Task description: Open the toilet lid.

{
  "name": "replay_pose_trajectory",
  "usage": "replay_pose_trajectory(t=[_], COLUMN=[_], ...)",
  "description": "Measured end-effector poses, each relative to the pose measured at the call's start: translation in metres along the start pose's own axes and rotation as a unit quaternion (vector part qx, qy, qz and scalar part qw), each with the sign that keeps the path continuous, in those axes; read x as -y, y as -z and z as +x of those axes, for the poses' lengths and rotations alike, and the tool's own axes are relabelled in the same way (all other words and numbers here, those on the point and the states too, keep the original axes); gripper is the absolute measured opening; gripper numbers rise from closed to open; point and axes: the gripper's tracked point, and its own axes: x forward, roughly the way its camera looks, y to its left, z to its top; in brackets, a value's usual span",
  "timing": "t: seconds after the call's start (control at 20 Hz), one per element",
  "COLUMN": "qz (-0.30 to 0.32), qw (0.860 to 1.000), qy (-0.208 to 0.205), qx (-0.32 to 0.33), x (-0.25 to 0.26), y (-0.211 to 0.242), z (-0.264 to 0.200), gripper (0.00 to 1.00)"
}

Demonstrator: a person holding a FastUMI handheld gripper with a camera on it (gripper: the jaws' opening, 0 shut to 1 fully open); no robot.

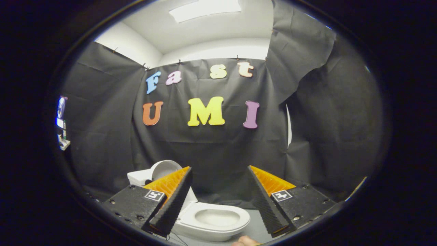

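Observation:
A small white toilet (213, 220) stands on the grey floor below and between my fingers. Its lid (164, 169) is raised upright, leaning back against the white tank (138, 177), partly hidden behind my left finger. The bowl and seat ring lie bare and face up. My gripper (218, 198) is open, its fingers spread wide apart above the bowl with nothing between them. Neither finger touches the toilet.
Black cloth (218, 150) walls the booth behind and to both sides of the toilet. A bit of a person's hand (245, 242) shows just in front of the bowl. A shelf with small items (62, 136) sits far off beyond the left cloth.

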Motion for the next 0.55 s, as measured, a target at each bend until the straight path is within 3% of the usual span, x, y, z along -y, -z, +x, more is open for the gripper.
replay_pose_trajectory(t=[0.55], qz=[-0.010], qw=[0.999], qy=[0.029], qx=[-0.011], x=[0.016], y=[0.009], z=[0.001], gripper=[0.99])
